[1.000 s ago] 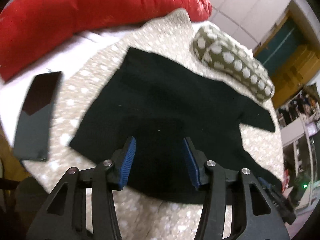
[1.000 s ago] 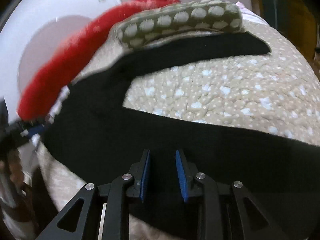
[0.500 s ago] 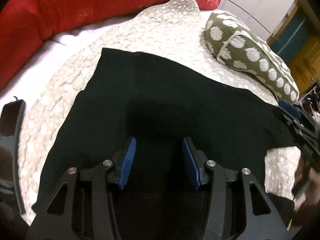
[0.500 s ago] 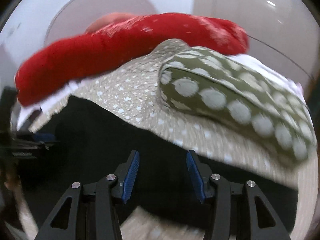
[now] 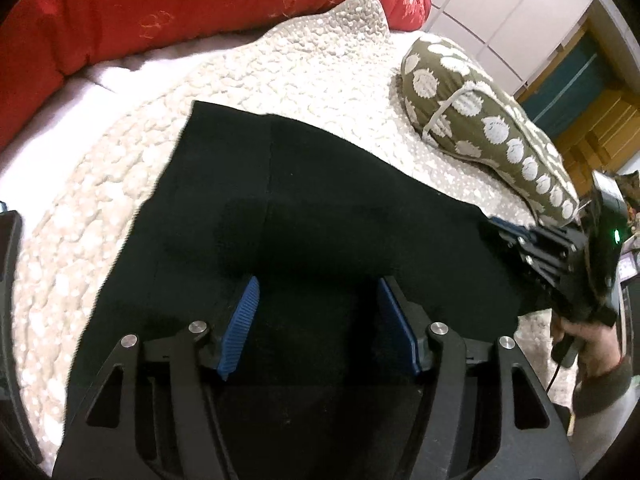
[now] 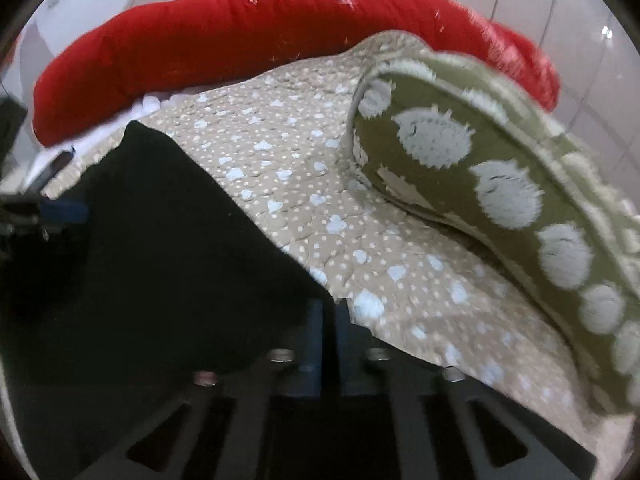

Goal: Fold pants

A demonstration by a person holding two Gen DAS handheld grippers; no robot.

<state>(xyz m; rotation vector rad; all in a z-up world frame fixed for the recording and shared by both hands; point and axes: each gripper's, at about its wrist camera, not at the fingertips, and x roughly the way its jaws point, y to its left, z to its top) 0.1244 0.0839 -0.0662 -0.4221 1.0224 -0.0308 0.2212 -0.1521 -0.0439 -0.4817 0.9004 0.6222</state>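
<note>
The black pants (image 5: 320,216) lie folded flat on the beige dotted quilt (image 5: 248,80). My left gripper (image 5: 318,300) is open just above the near part of the pants, blue pads wide apart and empty. The right gripper (image 5: 504,232) shows in the left wrist view at the pants' right edge. In the right wrist view the pants (image 6: 140,240) fill the left, and my right gripper (image 6: 328,316) has its blue pads closed together at the corner of the black cloth; blur hides whether cloth sits between them.
A long red bolster (image 5: 180,8) runs along the far side of the bed. An olive pillow with white spots (image 5: 480,120) lies to the right; it is close in the right wrist view (image 6: 500,200). A dark flat object (image 5: 8,280) lies at the left edge.
The right gripper's pads have closed from wide open and it has come to the pants' right corner. The left gripper moved forward over the pants and stayed open.
</note>
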